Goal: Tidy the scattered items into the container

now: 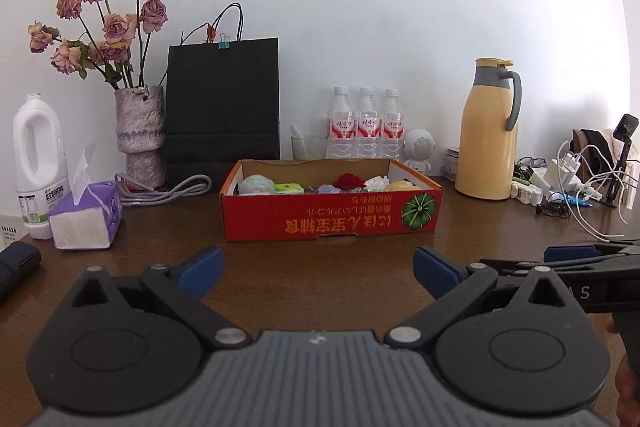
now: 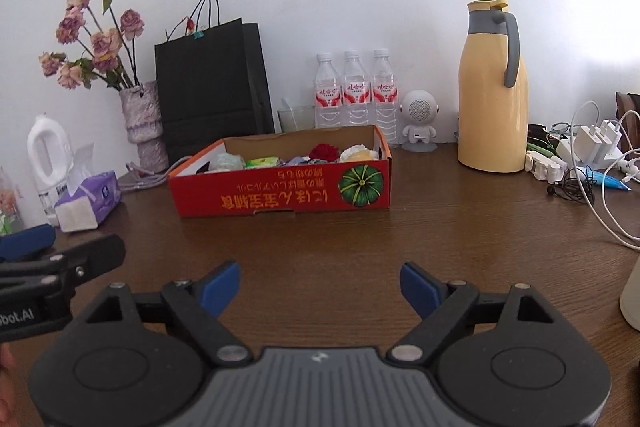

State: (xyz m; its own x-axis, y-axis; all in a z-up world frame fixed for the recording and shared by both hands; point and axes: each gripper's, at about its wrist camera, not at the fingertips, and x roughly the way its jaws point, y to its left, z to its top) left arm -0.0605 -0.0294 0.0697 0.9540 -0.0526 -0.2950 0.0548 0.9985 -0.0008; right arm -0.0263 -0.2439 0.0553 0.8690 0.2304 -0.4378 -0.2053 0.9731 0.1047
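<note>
On a cluttered wooden desk (image 1: pixel 320 267), the red cardboard box (image 1: pixel 332 219) already holds small items. Left gripper (image 1: pixel 318 267) and right gripper (image 2: pixel 320 285) hover empty, jaws spread; tidying appears nearly done.

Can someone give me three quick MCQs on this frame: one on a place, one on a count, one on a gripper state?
1. The yellow jug stands where, seen from the red box?
A. to its right
B. inside it
C. to its left

2. How many water bottles stand behind the box?
A. two
B. three
C. five

3. The right gripper is:
A. shut on a tissue
B. shut, empty
C. open, empty

Key: 1 A, the jug sits on the table right of the box. 2 B, three capped bottles in a row. 3 C, its blue fingers stand apart over bare table.
</note>
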